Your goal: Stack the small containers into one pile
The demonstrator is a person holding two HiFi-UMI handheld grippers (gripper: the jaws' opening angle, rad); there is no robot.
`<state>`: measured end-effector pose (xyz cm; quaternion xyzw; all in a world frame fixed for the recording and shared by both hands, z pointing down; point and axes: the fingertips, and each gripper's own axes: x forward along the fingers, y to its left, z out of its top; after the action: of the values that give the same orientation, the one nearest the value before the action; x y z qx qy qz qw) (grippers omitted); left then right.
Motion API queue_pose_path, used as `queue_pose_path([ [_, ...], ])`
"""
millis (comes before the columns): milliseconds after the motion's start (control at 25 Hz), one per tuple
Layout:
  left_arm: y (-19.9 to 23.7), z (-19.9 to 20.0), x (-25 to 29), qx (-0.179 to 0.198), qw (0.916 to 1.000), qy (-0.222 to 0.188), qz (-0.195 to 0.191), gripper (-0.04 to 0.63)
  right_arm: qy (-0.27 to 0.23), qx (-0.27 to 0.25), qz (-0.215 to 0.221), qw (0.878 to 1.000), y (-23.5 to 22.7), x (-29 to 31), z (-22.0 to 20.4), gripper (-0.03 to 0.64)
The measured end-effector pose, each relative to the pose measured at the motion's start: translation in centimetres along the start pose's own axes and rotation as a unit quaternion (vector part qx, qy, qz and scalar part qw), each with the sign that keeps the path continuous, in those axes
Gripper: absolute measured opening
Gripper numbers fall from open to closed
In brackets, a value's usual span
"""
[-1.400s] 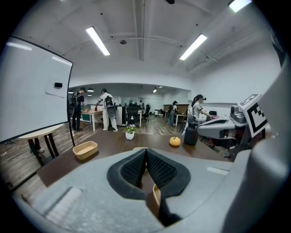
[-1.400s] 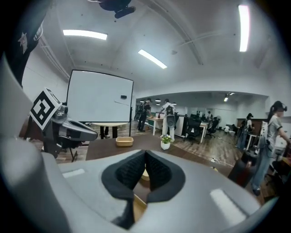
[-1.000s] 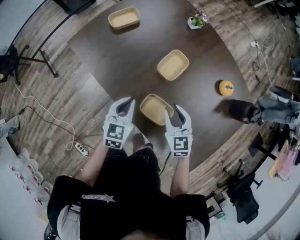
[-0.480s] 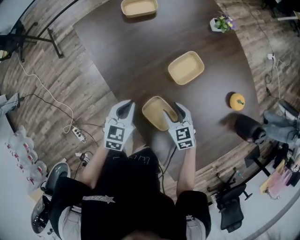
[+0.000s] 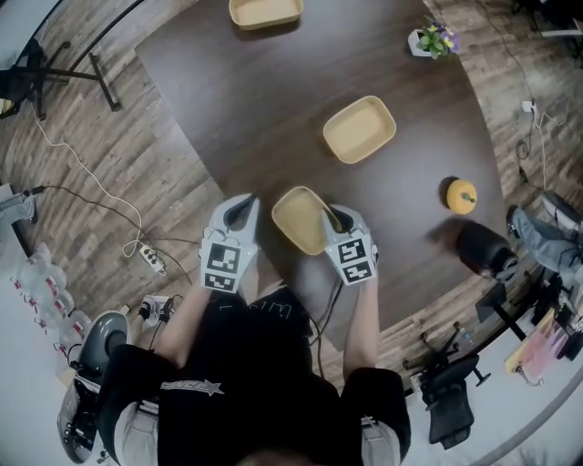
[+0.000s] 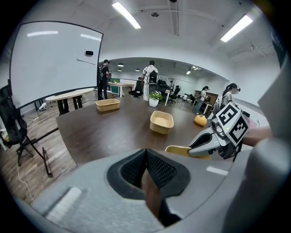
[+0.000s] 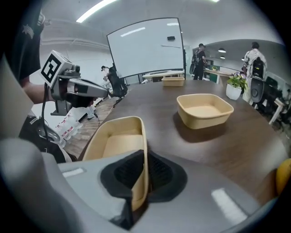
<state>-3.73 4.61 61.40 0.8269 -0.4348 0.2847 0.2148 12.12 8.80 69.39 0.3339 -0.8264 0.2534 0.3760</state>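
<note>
Three tan containers sit on the dark round table [image 5: 255, 100]: a near one [image 5: 299, 217], a middle one [image 5: 360, 128] and a far one [image 5: 265, 11]. My right gripper [image 5: 332, 218] is on the near container's right wall; its jaws are closing with that wall [image 7: 142, 150] between the pads, which press on it. The left gripper [image 5: 239, 211] hovers just left of the same container at the table's edge, jaws shut with nothing in them. In the right gripper view the middle container [image 7: 204, 109] lies ahead to the right.
An orange pumpkin-shaped thing [image 5: 462, 196] and a black round object [image 5: 483, 248] sit at the table's right side. A small flower pot [image 5: 434, 43] stands at the far right. Cables and a power strip [image 5: 150, 259] lie on the floor to the left.
My right gripper has slid forward over the near container's right wall and closed on it. The left gripper has stayed beside the container.
</note>
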Motion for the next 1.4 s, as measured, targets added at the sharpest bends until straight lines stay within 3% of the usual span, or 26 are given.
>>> queue_pose_path([
  [120,-0.2,0.7,-0.2,0.005,1.0000,-0.005,-0.001,0.011,-0.008,0.020,-0.011,1.000,-0.2,-0.5,0.1,0.023],
  [280,-0.3,2.3,-0.4,0.019,0.9996,-0.019,-0.002,0.011,-0.045,0.064,-0.065,0.995,-1.9,-2.3,1.2,0.019],
  [560,-1.5,6.5,-1.6,0.051,0.9967,-0.061,-0.014,0.011,-0.120,0.146,-0.160,0.969,-4.1,-7.9,3.5,0.018],
  [960,-5.2,11.3,-2.7,0.089,0.9892,-0.101,-0.057,0.011,-0.188,0.294,-0.264,0.899,-5.5,-16.5,3.1,0.018],
  [1400,-6.2,16.3,-0.4,0.140,0.9748,-0.122,-0.124,0.011,-0.231,0.380,-0.325,0.834,-6.3,-19.6,4.1,0.018],
])
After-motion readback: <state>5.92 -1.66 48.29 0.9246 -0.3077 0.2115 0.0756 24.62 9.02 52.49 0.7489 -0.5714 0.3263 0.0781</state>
